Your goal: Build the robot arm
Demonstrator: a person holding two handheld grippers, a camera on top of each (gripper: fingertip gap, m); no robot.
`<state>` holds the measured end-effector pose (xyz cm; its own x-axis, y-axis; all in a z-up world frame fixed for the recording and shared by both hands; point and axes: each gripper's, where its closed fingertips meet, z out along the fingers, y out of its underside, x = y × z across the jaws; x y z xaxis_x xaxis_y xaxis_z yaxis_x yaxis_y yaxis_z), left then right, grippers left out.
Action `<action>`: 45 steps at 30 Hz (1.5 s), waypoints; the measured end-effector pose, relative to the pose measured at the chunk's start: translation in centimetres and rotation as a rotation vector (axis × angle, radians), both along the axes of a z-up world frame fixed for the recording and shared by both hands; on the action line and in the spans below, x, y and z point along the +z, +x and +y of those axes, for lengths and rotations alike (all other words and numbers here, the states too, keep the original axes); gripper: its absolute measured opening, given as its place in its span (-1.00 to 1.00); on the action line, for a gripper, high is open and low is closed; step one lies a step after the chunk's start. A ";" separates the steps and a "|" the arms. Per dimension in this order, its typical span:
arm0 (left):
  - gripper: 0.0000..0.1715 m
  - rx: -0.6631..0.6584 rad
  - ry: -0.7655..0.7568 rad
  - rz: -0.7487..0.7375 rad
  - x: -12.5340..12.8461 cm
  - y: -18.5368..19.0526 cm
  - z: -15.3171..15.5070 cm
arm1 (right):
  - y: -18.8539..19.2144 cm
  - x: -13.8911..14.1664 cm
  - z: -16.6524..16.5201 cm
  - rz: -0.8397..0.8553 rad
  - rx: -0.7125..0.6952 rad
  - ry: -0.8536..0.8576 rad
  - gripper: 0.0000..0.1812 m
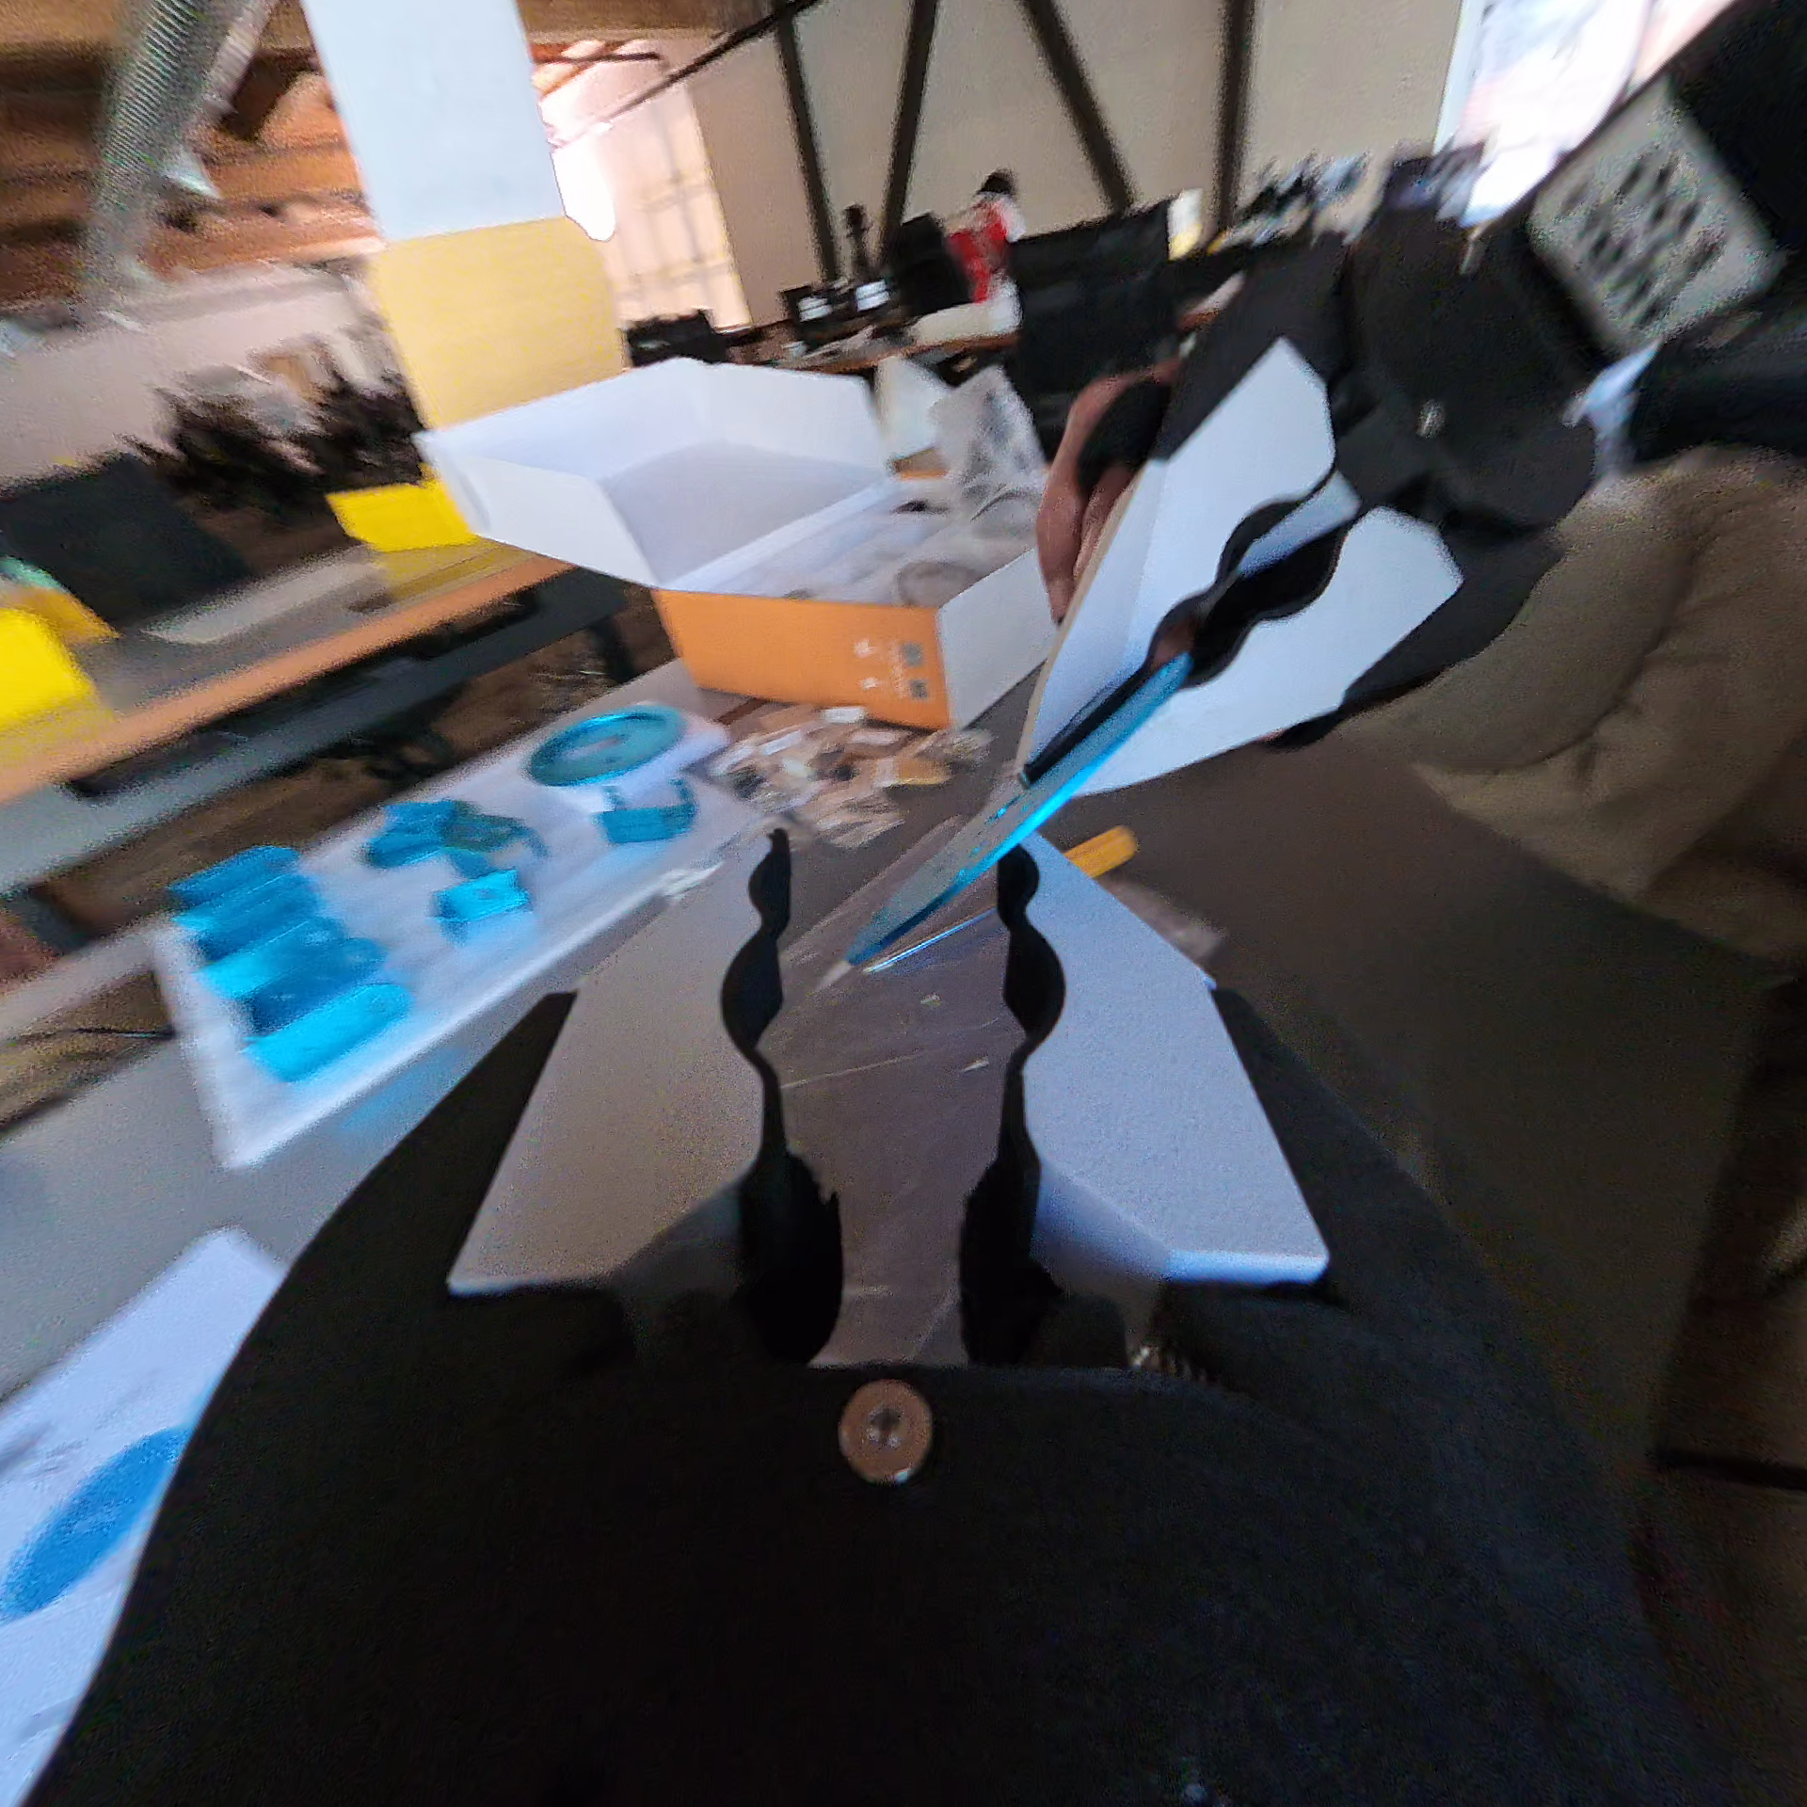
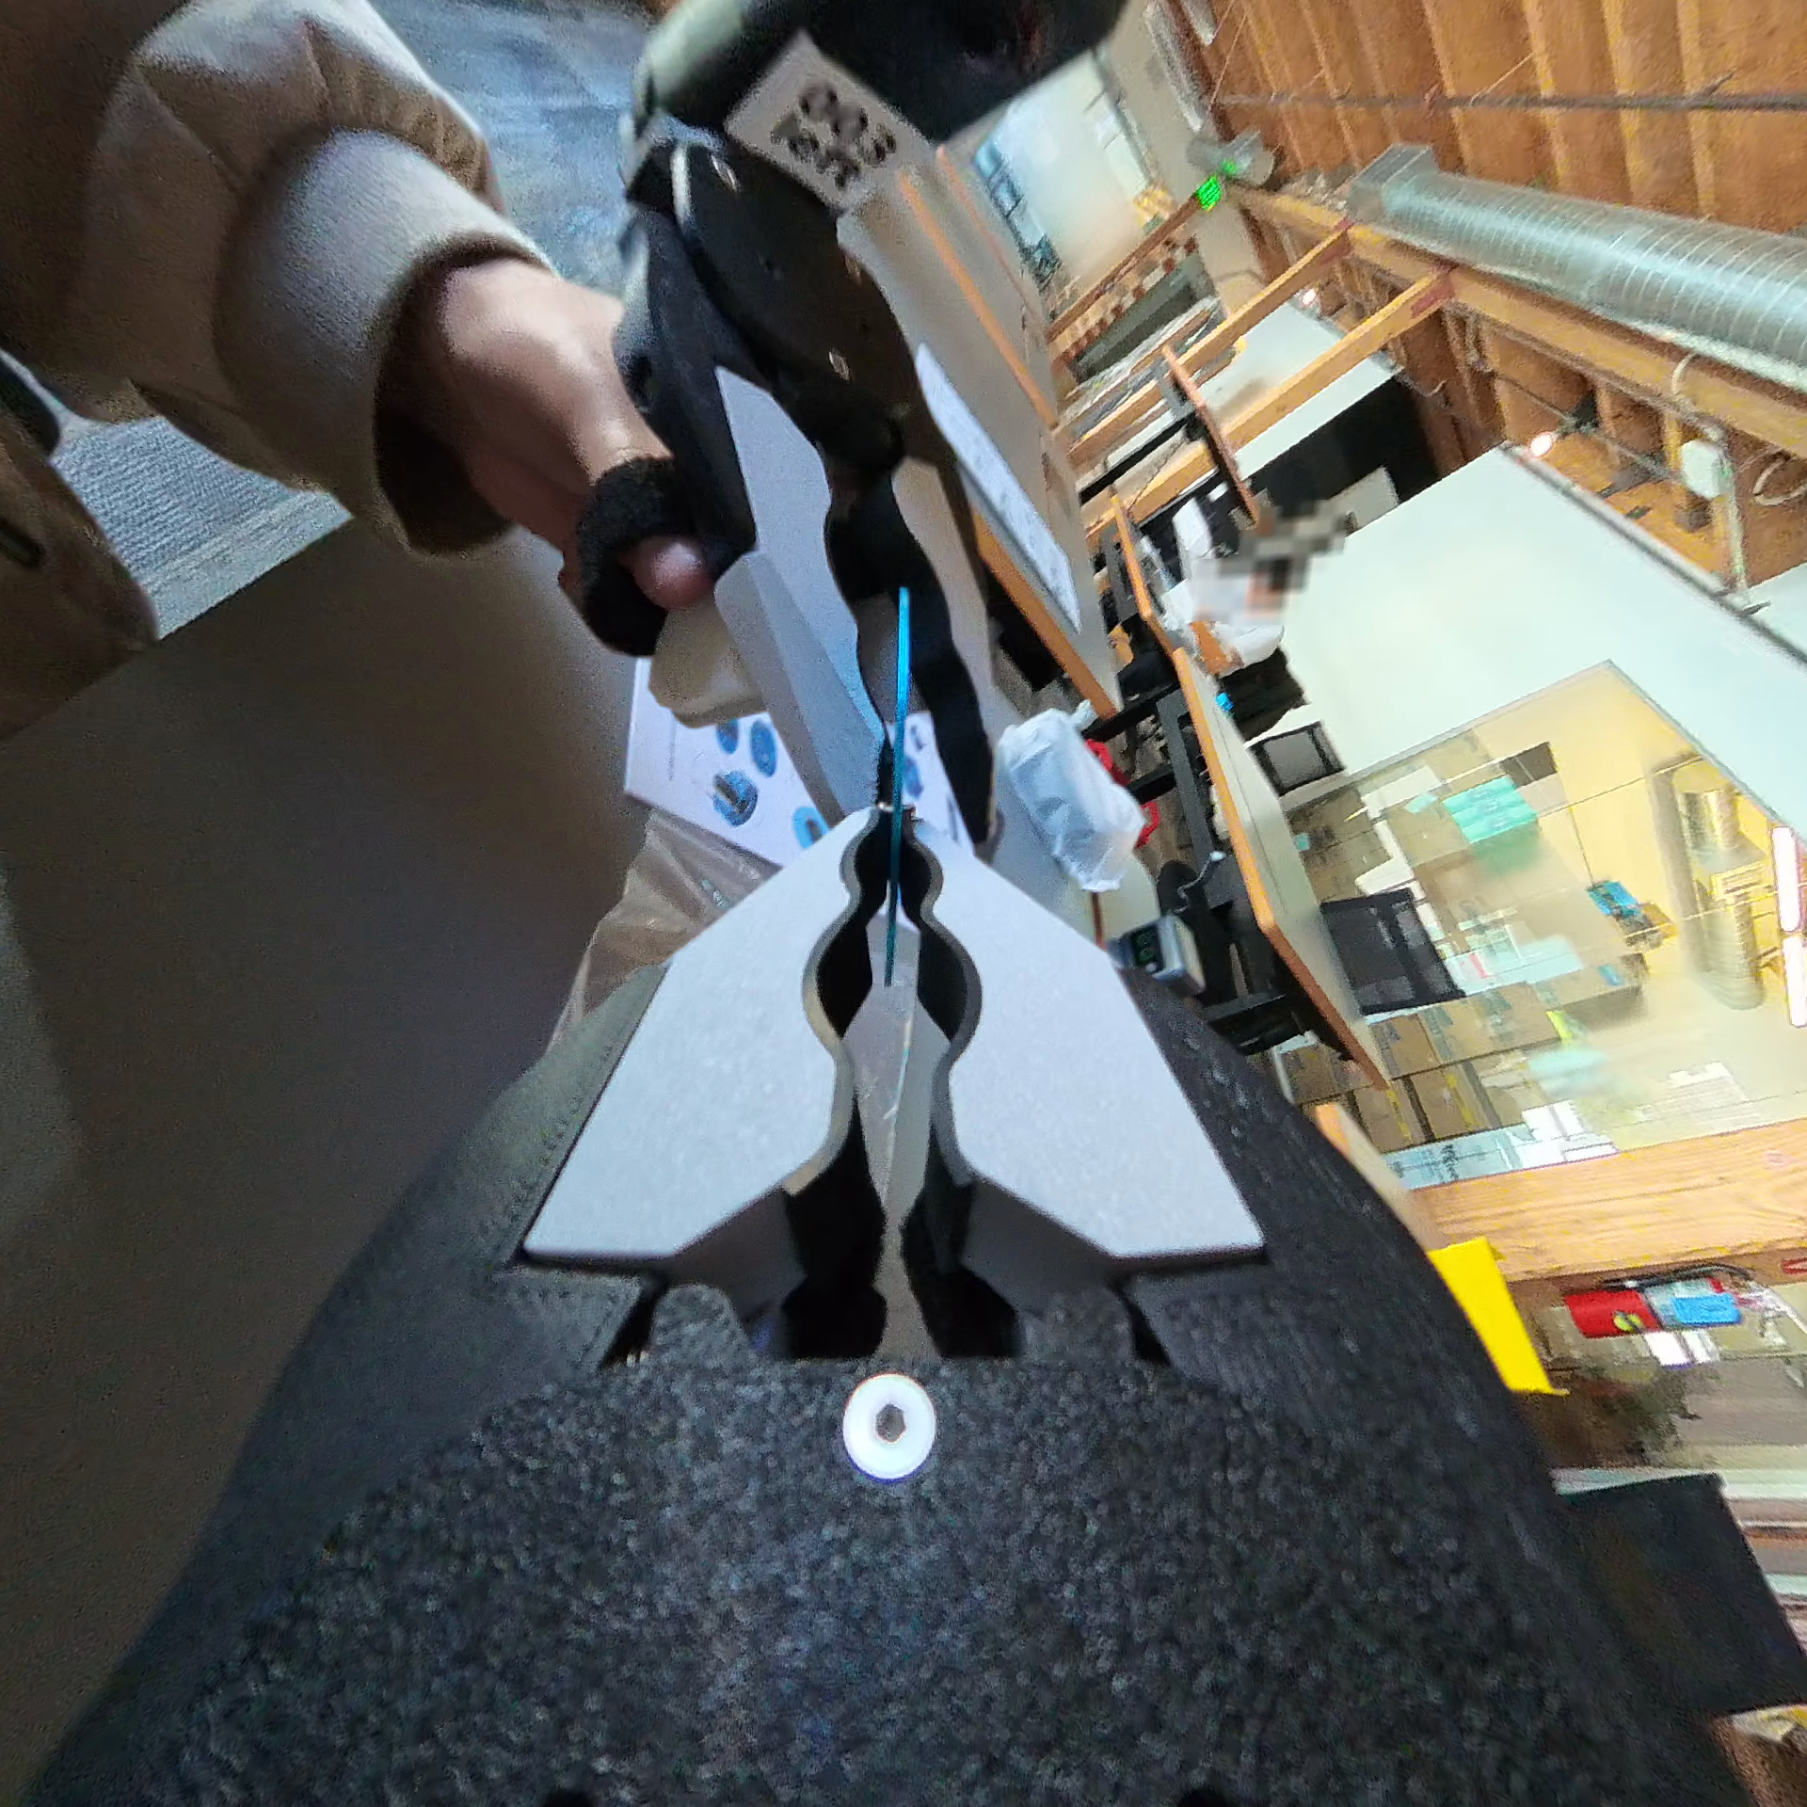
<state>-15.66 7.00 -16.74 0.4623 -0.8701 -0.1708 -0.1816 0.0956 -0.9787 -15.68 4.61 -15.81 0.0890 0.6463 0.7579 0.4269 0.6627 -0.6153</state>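
Observation:
A thin flat blue plate (image 1: 988, 841) hangs in the air over a dark table (image 1: 1320, 978). My right gripper (image 1: 1036, 772) comes in from the upper right of the left wrist view and is shut on the plate's upper part. In the right wrist view the plate (image 2: 898, 684) shows edge-on, pinched at my right gripper's (image 2: 892, 826) tips. My left gripper (image 1: 895, 860) is open. The plate's free end lies between its fingertips, close to the right finger (image 1: 1095, 1027); I cannot tell whether it touches. The left gripper (image 2: 919, 772) points back at me in the right wrist view, held by a hand (image 2: 528, 430).
On the table to the left lie a white sheet (image 1: 225, 1095) with several blue parts, a blue ring (image 1: 606, 743), a pile of small packets (image 1: 841, 763) and an open orange and white box (image 1: 802, 655). A beige sleeve (image 1: 1613, 684) is at the right. A plastic bag (image 2: 1066, 792) lies beyond. My left and right fingertips are right by each other.

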 end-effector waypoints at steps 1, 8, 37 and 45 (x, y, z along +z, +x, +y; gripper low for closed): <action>-0.50 0.048 0.087 0.058 -0.5 -0.3 0.1 | -0.1 -0.7 0.0 -0.027 -0.002 -0.015 -1.00; -0.84 0.178 0.538 0.461 -2.5 -0.7 -0.9 | -1.2 -3.0 0.1 -0.168 -0.013 -0.010 -0.99; -1.00 0.210 0.713 0.789 -6.1 -1.7 2.8 | -1.4 -5.8 3.6 -0.167 -0.260 0.021 -0.95; -0.99 0.088 0.223 0.617 -10.1 -3.7 6.8 | 4.1 -7.7 7.5 0.049 -0.311 -0.584 -0.72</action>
